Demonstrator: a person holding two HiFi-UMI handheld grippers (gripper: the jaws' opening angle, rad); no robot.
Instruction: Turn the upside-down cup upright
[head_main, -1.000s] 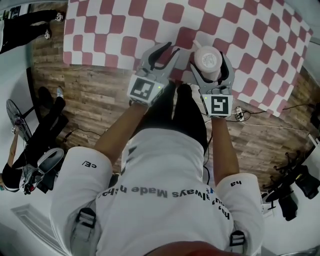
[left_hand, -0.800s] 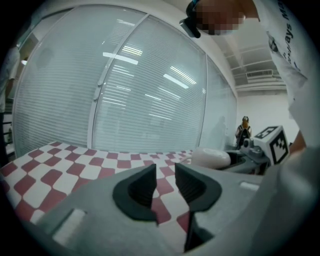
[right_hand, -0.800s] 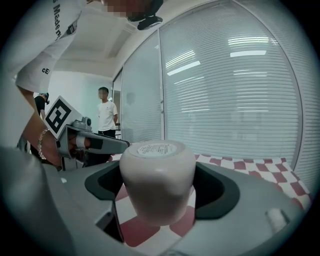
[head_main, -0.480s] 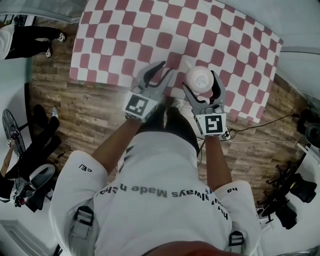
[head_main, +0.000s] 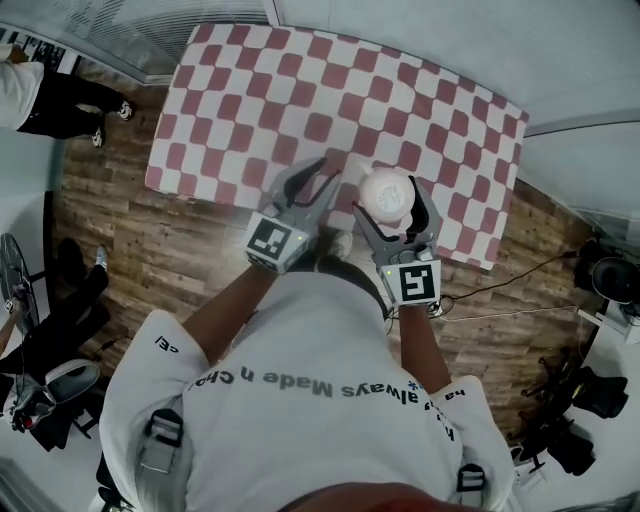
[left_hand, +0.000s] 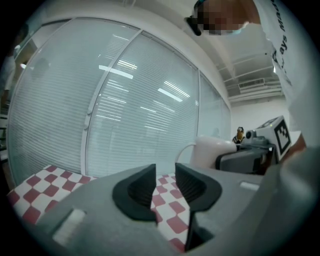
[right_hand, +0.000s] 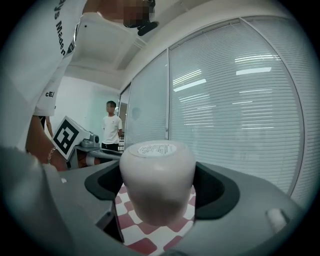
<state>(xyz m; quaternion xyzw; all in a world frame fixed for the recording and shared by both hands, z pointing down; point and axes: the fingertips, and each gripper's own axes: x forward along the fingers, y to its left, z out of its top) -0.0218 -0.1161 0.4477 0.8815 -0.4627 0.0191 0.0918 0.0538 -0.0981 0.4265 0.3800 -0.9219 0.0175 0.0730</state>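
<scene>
A white cup (head_main: 386, 190) stands bottom-up, its labelled base on top, and my right gripper (head_main: 388, 203) is shut on its sides. It hangs in the air above the near edge of the red-and-white checked table (head_main: 300, 90). In the right gripper view the cup (right_hand: 157, 180) fills the gap between the two dark pads (right_hand: 212, 192). My left gripper (head_main: 323, 172) floats just to the left of the cup at the same height. Its jaws (left_hand: 165, 172) stand a narrow gap apart with nothing between them. The left gripper view shows the cup (left_hand: 212, 150) with its handle off to the right.
Brown wooden floor (head_main: 190, 230) runs along the table's near side. A person (head_main: 50, 95) stands at the far left, and another person (right_hand: 111, 130) stands in the background. Dark equipment (head_main: 600, 280) and a cable (head_main: 500, 290) lie on the right. Blinds (left_hand: 125, 100) cover the windows behind the table.
Both grippers have risen, the cup going up with the right one. The table now looks smaller and farther below. The jaws have kept their openings.
</scene>
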